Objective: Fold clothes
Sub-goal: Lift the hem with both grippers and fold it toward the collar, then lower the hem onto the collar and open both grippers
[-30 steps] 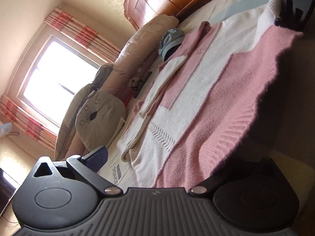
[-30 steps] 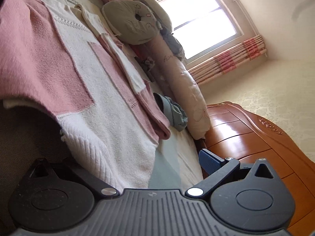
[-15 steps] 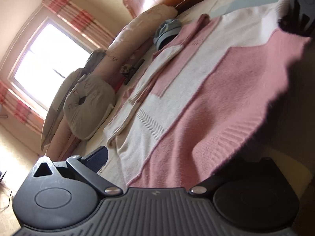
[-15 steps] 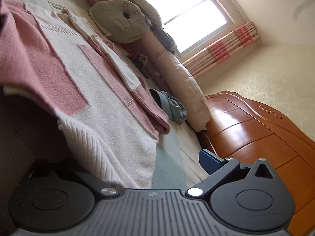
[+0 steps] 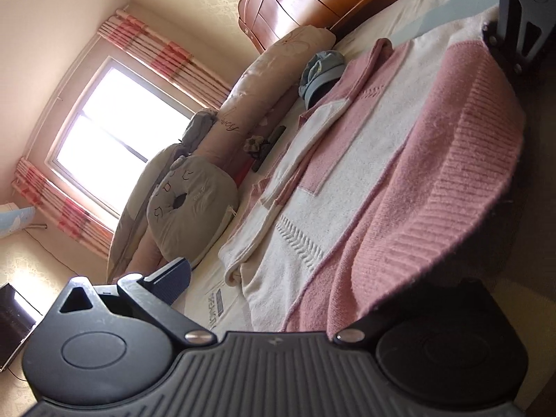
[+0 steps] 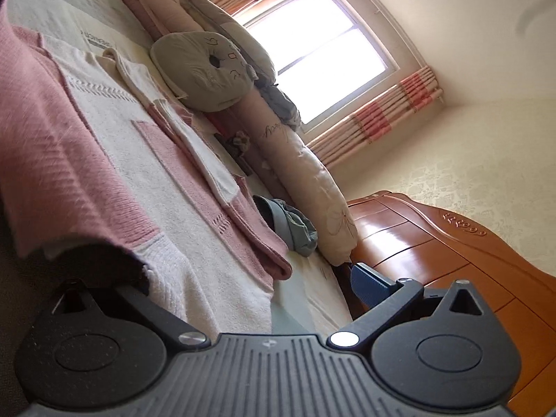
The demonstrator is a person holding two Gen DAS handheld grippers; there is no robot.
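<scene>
A pink and white knit sweater [image 5: 399,146] lies spread on the bed, its sleeves folded in over the middle. Its pink ribbed hem [image 5: 462,187] is raised off the bed and arches between both grippers. My left gripper [image 5: 312,278] is open: one blue pad [image 5: 170,278] stands free at the left, and the other finger is hidden under the hem. My right gripper [image 6: 232,278] is open too, with one blue pad [image 6: 368,283] free and the other finger under the sweater [image 6: 114,132]. It also shows as the right gripper [image 5: 521,17] in the left wrist view.
A long pale bolster [image 5: 264,83], a round grey cushion [image 5: 191,205] and a crumpled blue garment [image 5: 319,73] lie along the far side of the bed. A wooden headboard [image 6: 434,243] stands at the end. Behind them is a window [image 6: 326,48] with red striped curtains.
Both wrist views have swung and tilted. The pink hem now arches higher between the two grippers. The fingers stay as far apart as before.
</scene>
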